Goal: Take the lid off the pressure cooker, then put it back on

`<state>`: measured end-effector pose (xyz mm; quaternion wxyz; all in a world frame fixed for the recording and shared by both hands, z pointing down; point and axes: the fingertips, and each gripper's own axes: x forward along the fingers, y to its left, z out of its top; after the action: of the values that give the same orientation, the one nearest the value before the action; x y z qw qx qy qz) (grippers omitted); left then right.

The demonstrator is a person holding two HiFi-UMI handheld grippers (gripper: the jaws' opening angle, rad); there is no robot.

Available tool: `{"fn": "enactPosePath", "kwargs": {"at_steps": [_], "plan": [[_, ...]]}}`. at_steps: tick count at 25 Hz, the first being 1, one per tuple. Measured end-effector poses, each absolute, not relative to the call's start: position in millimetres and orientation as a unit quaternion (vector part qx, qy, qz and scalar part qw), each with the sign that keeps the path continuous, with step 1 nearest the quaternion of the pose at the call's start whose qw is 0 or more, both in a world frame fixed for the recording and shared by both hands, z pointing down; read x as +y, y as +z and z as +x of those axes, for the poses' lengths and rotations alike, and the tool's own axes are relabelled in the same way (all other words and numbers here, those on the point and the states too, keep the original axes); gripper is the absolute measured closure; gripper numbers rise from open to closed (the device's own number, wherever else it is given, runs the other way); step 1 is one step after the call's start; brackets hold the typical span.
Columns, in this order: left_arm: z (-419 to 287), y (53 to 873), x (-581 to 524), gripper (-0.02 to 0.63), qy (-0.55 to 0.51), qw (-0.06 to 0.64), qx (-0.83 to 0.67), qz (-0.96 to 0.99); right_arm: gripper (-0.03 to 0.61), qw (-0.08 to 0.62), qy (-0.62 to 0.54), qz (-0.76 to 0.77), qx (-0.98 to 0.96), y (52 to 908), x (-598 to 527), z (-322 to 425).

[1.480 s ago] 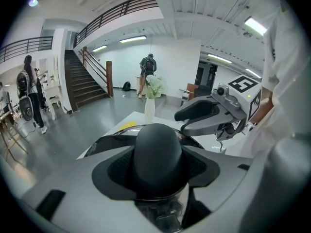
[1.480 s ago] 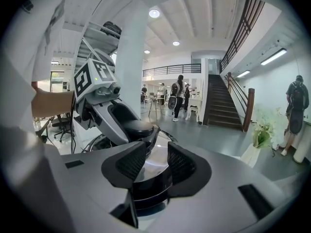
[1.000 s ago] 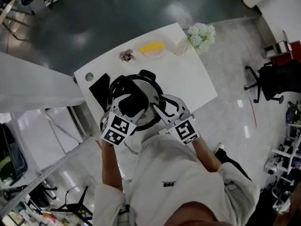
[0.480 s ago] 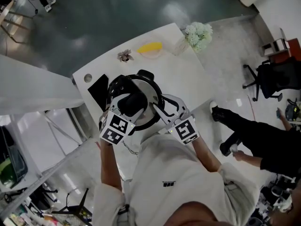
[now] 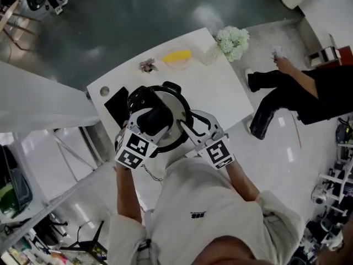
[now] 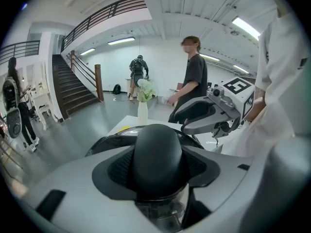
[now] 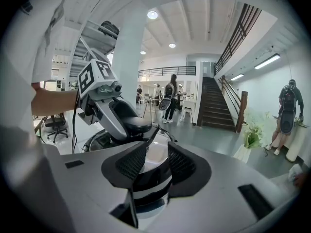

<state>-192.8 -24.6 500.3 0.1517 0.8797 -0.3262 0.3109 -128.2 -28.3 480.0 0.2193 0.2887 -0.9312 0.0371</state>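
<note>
The left gripper (image 6: 156, 165) fingers clench the knob (image 6: 158, 147); the right gripper (image 7: 151, 168) fingers apparently grasp the handle (image 7: 146, 177). The lid (image 5: 177, 112) looks seated, so lifting and refitting likely remain.

Bright ceiling lights (image 6: 245, 27), floor (image 5: 209, 15) glare, fisheye-warped edges

Table (image 5: 220, 93) lies bare right of the pressure cooker (image 5: 175, 105); a black slab (image 5: 116, 106) (flat) crowds its left.
</note>
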Motion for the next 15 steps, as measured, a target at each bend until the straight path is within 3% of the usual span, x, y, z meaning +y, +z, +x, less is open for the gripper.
{"fn": "enactPosePath", "kwargs": {"at_steps": [15], "plan": [[-193,479,-22,0.328,0.296,0.152,-0.331,0.883,0.44,0.21,0.04,0.31,-0.926,473,-36,-111]]}}
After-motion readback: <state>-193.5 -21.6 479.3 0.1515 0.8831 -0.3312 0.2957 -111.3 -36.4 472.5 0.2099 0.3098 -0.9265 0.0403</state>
